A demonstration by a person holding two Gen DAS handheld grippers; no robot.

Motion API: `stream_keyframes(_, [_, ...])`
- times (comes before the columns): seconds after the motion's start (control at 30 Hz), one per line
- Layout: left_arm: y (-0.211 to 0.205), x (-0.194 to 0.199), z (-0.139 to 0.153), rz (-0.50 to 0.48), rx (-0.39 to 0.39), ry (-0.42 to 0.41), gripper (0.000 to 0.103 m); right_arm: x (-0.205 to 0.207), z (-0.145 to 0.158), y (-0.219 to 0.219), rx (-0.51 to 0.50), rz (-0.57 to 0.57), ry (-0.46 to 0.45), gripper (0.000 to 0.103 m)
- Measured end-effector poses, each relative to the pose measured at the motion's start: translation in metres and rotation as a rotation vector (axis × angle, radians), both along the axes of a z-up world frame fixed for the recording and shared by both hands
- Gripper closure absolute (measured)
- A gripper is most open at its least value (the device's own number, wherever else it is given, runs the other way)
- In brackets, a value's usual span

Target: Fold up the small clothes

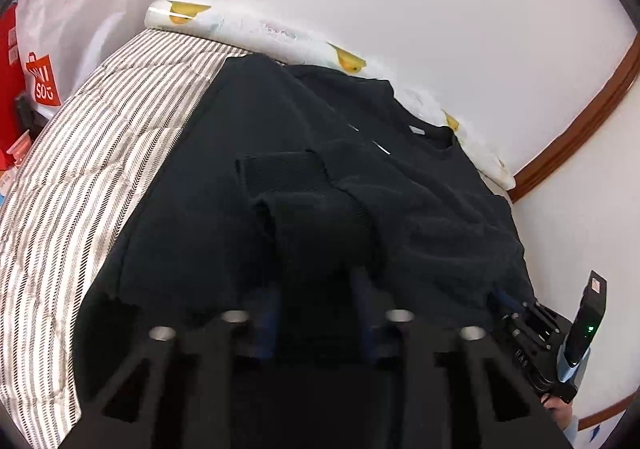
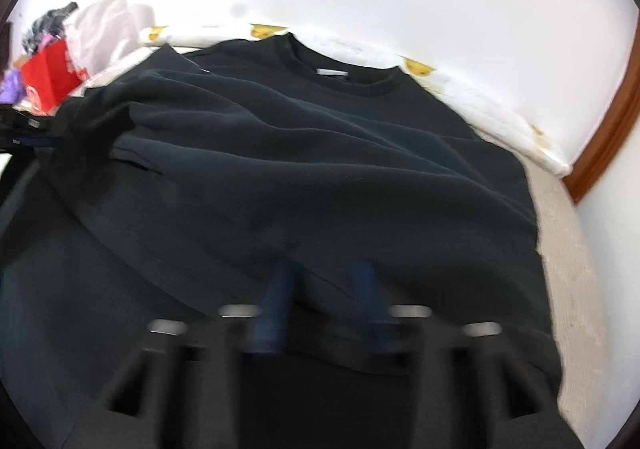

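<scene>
A black crew-neck shirt lies spread on the bed, collar toward the wall and one sleeve folded in over the body. In the left wrist view my left gripper is at the shirt's near edge, with a raised fold of black fabric bunched between its blue fingers. The blurred right wrist view shows my right gripper at the near hem, which runs between its fingers. The right gripper also shows at the shirt's lower right corner.
Striped bedding extends to the left of the shirt. A white roll with yellow duck prints lines the white wall. A white shopping bag and a red box stand at the far left. Brown wooden trim runs at the right.
</scene>
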State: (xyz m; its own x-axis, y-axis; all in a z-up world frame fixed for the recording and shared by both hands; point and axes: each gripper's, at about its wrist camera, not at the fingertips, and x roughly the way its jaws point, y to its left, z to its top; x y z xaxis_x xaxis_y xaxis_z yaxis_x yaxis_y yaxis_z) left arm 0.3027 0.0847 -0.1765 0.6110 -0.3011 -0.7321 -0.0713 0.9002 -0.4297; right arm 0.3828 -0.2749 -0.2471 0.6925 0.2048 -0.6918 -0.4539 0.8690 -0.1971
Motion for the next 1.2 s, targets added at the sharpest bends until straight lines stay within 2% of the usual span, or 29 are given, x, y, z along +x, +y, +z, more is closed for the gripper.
stream_keyframes(0.03, [0.000,0.001,0.003,-0.002,0.020,-0.015,0.095,-0.002,0.002,0.001,-0.004,0.001,-0.007,0.099])
stream_keyframes(0.1, [0.004,0.000,0.013,0.005,0.050,-0.059,0.095,-0.013,0.012,-0.001,0.009,0.012,-0.046,0.100])
stream_keyframes(0.2, [0.018,-0.002,0.024,0.026,0.067,-0.080,0.095,-0.029,0.028,-0.015,0.069,0.045,-0.051,0.100])
stream_keyframes(0.3, [0.021,0.001,0.021,0.013,0.078,-0.055,0.095,-0.031,0.025,-0.021,0.098,0.061,0.003,0.099])
stream_keyframes(0.4, [0.018,0.000,0.014,0.015,0.107,-0.036,0.095,-0.023,0.009,-0.018,0.048,0.026,0.063,0.099])
stream_keyframes(0.53, [0.022,-0.009,0.008,0.024,0.086,-0.023,0.095,-0.029,0.014,-0.035,0.111,0.016,0.097,0.092])
stream_keyframes(0.6, [0.022,-0.013,0.007,0.023,0.080,-0.019,0.095,-0.035,0.022,-0.051,0.144,-0.020,0.074,0.078])
stream_keyframes(0.67, [0.021,-0.017,0.006,0.016,0.084,-0.008,0.094,-0.041,0.028,-0.072,0.147,-0.084,0.039,0.055])
stream_keyframes(0.73, [0.020,-0.020,0.005,0.021,0.105,0.014,0.092,-0.046,0.030,-0.096,0.115,-0.177,0.001,0.047])
stream_keyframes(0.97, [0.015,-0.053,0.013,0.020,0.193,0.031,0.089,-0.078,0.020,-0.174,0.101,-0.412,0.016,0.045])
stream_keyframes(1.03, [0.014,-0.065,0.015,0.025,0.198,0.032,0.088,-0.087,0.016,-0.187,0.113,-0.440,0.037,0.045])
stream_keyframes(1.1, [0.013,-0.080,0.019,0.025,0.180,0.018,0.083,-0.097,0.014,-0.201,0.153,-0.459,0.053,0.045])
stream_keyframes(1.2, [0.005,-0.104,0.022,0.019,0.227,0.012,0.067,-0.119,0.011,-0.213,0.195,-0.475,0.045,0.045])
